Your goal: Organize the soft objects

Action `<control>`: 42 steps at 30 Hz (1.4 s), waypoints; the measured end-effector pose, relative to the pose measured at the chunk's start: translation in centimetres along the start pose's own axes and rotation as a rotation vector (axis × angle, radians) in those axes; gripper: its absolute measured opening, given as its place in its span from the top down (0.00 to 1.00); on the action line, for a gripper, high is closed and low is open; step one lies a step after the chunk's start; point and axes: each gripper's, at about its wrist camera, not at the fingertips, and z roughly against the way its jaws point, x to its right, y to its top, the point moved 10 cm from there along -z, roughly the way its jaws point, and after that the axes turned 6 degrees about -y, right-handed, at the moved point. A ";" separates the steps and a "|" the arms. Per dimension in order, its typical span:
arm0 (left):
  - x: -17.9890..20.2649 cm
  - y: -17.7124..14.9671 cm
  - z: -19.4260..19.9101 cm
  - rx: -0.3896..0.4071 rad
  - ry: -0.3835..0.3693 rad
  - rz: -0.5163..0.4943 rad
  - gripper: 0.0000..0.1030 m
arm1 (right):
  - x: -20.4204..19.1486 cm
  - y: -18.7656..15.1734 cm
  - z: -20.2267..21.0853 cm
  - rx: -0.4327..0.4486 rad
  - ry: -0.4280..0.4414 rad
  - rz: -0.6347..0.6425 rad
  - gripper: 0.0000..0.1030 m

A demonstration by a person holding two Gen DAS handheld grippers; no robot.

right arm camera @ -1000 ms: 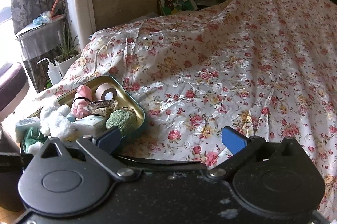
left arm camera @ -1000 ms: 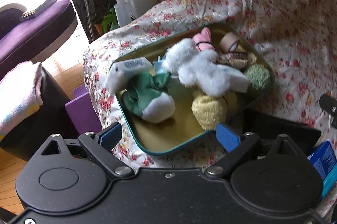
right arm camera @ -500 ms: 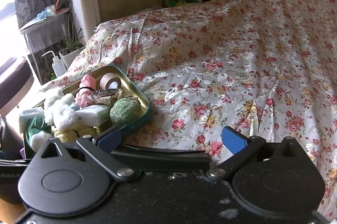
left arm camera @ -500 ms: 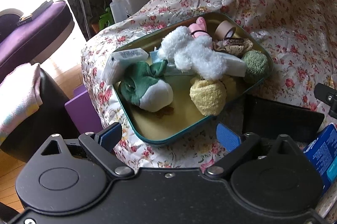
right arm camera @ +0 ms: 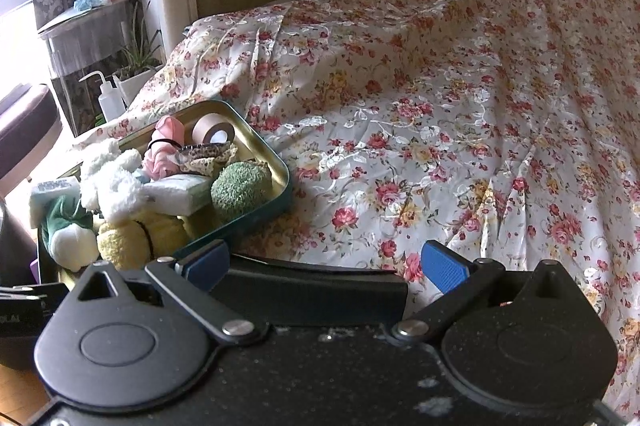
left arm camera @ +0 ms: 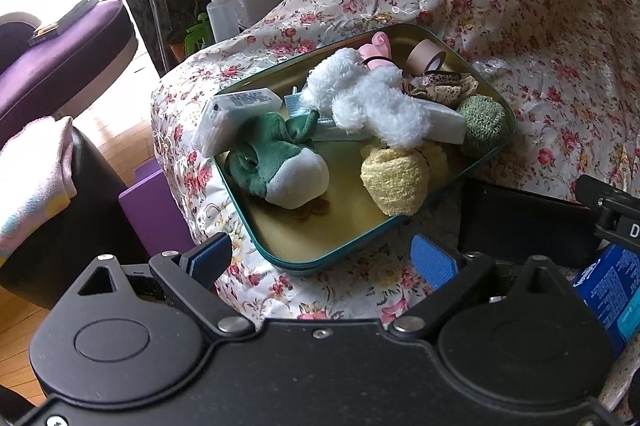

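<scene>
A teal tin tray [left arm camera: 320,258] with a gold inside lies on the corner of a floral bedspread [right arm camera: 440,114]. It holds a green and white plush [left arm camera: 280,166], a white fluffy plush [left arm camera: 372,102], a yellow knitted roll [left arm camera: 394,178], a green knitted ball [left arm camera: 480,124], a pink soft toy [left arm camera: 378,48], a tape roll [left arm camera: 426,56] and a white packet [left arm camera: 228,114]. The tray [right arm camera: 280,198] also shows in the right wrist view at left. My left gripper [left arm camera: 320,260] is open and empty just short of the tray's near rim. My right gripper [right arm camera: 324,264] is open and empty over the bed.
A black flat case [left arm camera: 520,222] lies on the bed right of the tray, and a blue box [left arm camera: 612,290] beside it. Off the bed are a purple box [left arm camera: 156,210], a dark stool with a towel [left arm camera: 32,170], a purple seat [left arm camera: 60,58] and a squeeze bottle [left arm camera: 220,14].
Both grippers have drawn back and risen a little, so the tray sits farther off in the left view and the black case shows more. Both stay open.
</scene>
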 end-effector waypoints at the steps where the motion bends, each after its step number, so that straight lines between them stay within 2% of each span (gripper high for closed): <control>1: 0.0 0.0 0.0 -0.001 -0.001 -0.001 0.09 | 0.0 0.0 -0.1 -0.003 -0.002 0.000 0.00; 14: 0.0 -0.2 -0.2 -0.007 0.007 -0.005 0.09 | 0.0 -0.8 -0.7 -0.045 -0.019 0.023 0.00; 27: 0.2 -0.6 -0.6 -0.029 0.012 -0.016 0.09 | -0.5 -1.0 -0.6 -0.047 -0.003 0.049 0.00; 42: -0.3 -0.7 -0.9 -0.029 0.053 -0.007 0.09 | -2.0 -1.6 -0.7 -0.059 0.013 0.080 0.00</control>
